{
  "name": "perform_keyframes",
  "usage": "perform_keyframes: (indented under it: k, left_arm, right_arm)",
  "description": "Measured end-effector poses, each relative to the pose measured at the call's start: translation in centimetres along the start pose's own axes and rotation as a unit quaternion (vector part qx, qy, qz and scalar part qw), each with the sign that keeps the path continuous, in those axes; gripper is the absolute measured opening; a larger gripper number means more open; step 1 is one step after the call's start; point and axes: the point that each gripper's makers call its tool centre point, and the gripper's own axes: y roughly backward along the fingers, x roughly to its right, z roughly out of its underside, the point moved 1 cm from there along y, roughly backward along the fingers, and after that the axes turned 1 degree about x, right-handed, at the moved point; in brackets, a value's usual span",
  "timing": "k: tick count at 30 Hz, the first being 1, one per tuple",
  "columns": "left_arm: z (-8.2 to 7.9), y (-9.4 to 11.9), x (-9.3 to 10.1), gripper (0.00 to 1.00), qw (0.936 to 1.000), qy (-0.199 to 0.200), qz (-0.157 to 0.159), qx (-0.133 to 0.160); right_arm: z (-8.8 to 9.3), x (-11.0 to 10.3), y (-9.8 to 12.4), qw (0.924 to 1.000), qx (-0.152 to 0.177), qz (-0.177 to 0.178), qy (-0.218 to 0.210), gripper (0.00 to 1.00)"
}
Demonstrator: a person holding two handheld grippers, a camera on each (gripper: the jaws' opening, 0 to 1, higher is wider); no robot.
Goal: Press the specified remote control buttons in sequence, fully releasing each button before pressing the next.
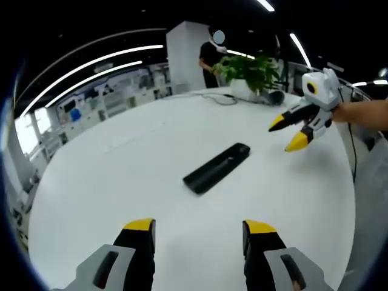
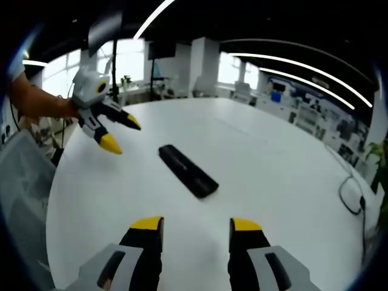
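Observation:
A long black remote control [image 1: 217, 167] [image 2: 188, 170] lies flat near the middle of the round white table [image 1: 121, 182] [image 2: 273, 157]. My left gripper [image 1: 200, 229] [image 2: 121, 134] is open and held above the table, short of the remote, touching nothing. My right gripper [image 2: 196, 225] [image 1: 287, 133] faces it from the opposite side, also open and empty, and hovers clear of the remote. Both sets of yellow-tipped jaws point toward the remote. I cannot make out its buttons.
A potted plant [image 1: 248, 70] and a loose cable [image 1: 221, 97] [image 2: 351, 194] sit at one edge of the table. A person [image 1: 212, 57] stands behind the plant. Desks and shelves fill the office beyond the table.

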Motion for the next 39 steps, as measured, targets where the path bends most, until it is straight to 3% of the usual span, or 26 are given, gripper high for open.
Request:
perform_keyframes:
  k: [25, 39]
  left_arm:
    - [-0.6, -2.2, -1.8, 0.58, 0.9994, -0.01, 0.034, -0.005]
    - [-1.3, -3.7, -2.2, 0.58, 0.9981, -0.019, 0.06, -0.002]
  right_arm:
    - [0.7, 1.8, -2.4, 0.9981, -0.011, -0.057, 0.022, 0.39]
    - [-0.4, 2.4, -3.9, 0.9956, -0.003, -0.087, 0.036, 0.39]
